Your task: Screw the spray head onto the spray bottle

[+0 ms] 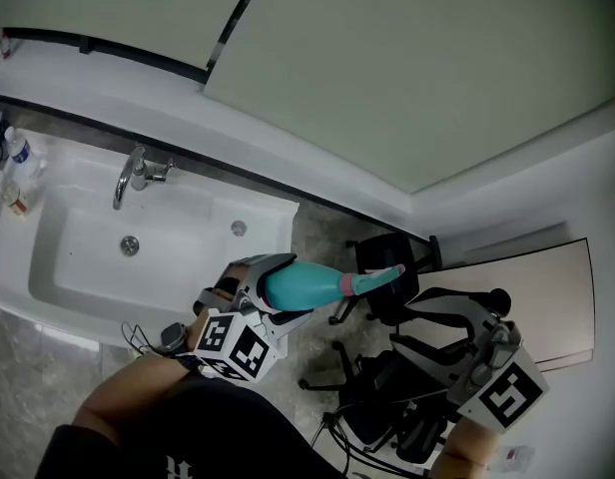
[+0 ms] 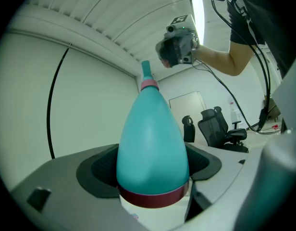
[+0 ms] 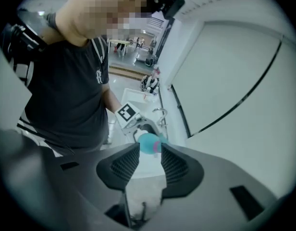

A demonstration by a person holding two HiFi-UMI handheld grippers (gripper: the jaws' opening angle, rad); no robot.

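Note:
A teal spray bottle (image 1: 300, 285) lies level in my left gripper (image 1: 273, 289), which is shut on its wide base. The base carries a dark red band (image 2: 150, 197). A pink collar (image 2: 149, 84) and a slim teal top (image 2: 146, 70) sit on its neck, pointing away from the jaws. My right gripper (image 1: 412, 319) hovers to the right of the bottle's tip, apart from it, and points steeply down. Its jaws stand open with nothing between them (image 3: 147, 170). Beyond them, in the right gripper view, the bottle (image 3: 149, 143) looks small.
A white sink (image 1: 48, 267) with a chrome faucet (image 1: 133, 176) is at the left, and small bottles (image 1: 16, 168) stand on its corner. Black office chairs (image 1: 387, 267) stand on the floor below the grippers. A pale wall fills the top.

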